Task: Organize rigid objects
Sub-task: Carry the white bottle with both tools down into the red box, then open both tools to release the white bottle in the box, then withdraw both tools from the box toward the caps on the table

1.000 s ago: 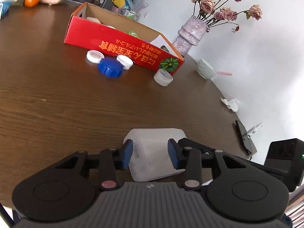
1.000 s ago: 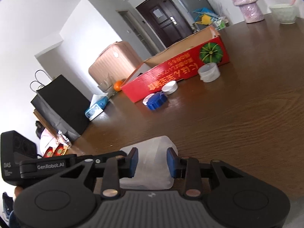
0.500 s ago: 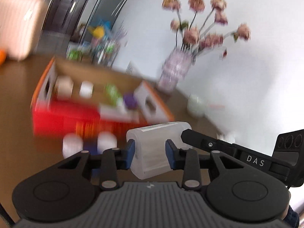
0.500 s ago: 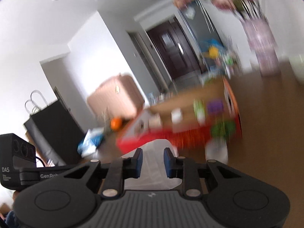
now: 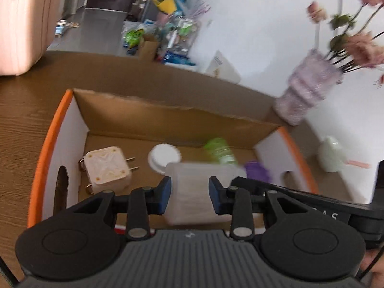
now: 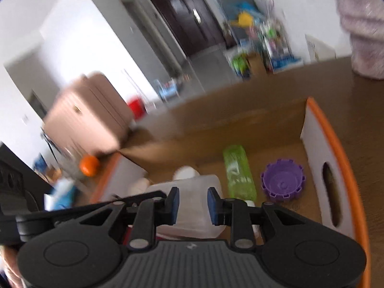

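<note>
Both grippers hold one translucent white plastic container (image 5: 192, 192) over the open cardboard box (image 5: 168, 120). My left gripper (image 5: 189, 195) is shut on one end of it. My right gripper (image 6: 191, 205) is shut on the other end of the container (image 6: 189, 206). The container hangs above the box floor. Inside the box lie a cream square plug adapter (image 5: 106, 169), a white cap (image 5: 164, 157), a green bottle (image 6: 237, 175) and a purple toothed lid (image 6: 283, 180).
The box has orange rims (image 6: 336, 148) and white end walls with hand slots, on a brown wooden table (image 5: 21, 110). A pale purple vase with pink flowers (image 5: 307, 91) and a white cup (image 5: 332, 153) stand at the right. A pink suitcase (image 6: 86, 117) and an orange (image 6: 89, 165) are at the left.
Both grippers lifted the container off the table and carried it forward over the box. The loose caps in front of the box have dropped out of view.
</note>
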A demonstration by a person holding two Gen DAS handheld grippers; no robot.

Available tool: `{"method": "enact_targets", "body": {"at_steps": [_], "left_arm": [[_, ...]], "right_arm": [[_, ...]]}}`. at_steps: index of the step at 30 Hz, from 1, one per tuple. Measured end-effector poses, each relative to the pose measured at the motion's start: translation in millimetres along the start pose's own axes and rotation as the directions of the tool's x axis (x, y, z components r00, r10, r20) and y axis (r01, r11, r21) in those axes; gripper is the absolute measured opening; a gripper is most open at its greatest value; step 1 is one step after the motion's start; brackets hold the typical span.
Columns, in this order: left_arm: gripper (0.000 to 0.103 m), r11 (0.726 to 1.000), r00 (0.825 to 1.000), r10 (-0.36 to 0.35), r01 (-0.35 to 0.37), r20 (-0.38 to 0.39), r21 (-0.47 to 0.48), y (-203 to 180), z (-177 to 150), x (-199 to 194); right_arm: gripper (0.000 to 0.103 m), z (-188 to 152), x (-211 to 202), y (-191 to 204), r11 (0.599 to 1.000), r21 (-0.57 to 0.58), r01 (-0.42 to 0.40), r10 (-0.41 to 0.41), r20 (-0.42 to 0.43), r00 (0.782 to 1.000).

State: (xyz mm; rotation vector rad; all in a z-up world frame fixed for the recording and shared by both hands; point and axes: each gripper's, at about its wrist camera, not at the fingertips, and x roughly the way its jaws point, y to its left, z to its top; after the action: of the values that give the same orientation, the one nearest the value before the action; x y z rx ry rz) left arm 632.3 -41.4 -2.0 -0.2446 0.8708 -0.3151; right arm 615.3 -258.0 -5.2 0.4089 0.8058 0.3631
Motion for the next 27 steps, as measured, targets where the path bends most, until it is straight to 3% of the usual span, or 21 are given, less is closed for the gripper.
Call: {"method": "enact_targets", "body": {"at_steps": [2,6,9,12,16,19,21,23,24,27], "left_arm": [[0.04,1.0,1.0,0.009,-0.01,0.02,0.019,1,-5,0],[0.056,0.998,0.999,0.013,-0.015,0.045,0.059,0,-6,-10],[0.056,0.996,0.998,0.045,-0.049,0.051,0.073,-1,0,-19],[0.062,0.99,0.991,0.096,-0.104,0.09,0.091,2,4,-41],[0.072,0.973,0.974,0.163,-0.185,0.158,0.137,0,-6,-91],[0.078,0.947,0.946,0.221,-0.266,0.236,0.179,-4,-24,-133],[0.09,0.93,0.914,0.253,-0.32,0.316,0.18,-8,-40,-162],[0.099,0.903,0.869,0.293,-0.389,0.399,0.183,-15,-59,-188],[0.099,0.89,0.853,0.298,-0.411,0.429,0.197,-19,-69,-201],[0.102,0.888,0.845,0.287,-0.412,0.452,0.206,-31,-90,-230]], "right_arm": [[0.028,-1,15,0,0.998,-0.034,0.054,-0.055,-0.028,0.998],[0.032,-4,17,0,0.997,-0.065,0.047,-0.049,-0.031,0.998],[0.039,1,10,4,0.995,-0.083,0.06,-0.062,-0.023,0.998],[0.044,7,-11,9,0.991,-0.11,0.082,-0.08,0.016,0.997],[0.062,10,-62,14,0.967,-0.204,0.15,-0.132,0.099,0.986],[0.069,1,-109,19,0.921,-0.297,0.253,-0.202,0.192,0.96],[0.076,-11,-140,21,0.889,-0.33,0.318,-0.238,0.26,0.936],[0.083,-24,-169,22,0.87,-0.346,0.35,-0.246,0.311,0.918],[0.083,-31,-179,23,0.866,-0.35,0.357,-0.245,0.325,0.914],[0.084,-52,-209,32,0.866,-0.353,0.353,-0.229,0.348,0.909]]}}
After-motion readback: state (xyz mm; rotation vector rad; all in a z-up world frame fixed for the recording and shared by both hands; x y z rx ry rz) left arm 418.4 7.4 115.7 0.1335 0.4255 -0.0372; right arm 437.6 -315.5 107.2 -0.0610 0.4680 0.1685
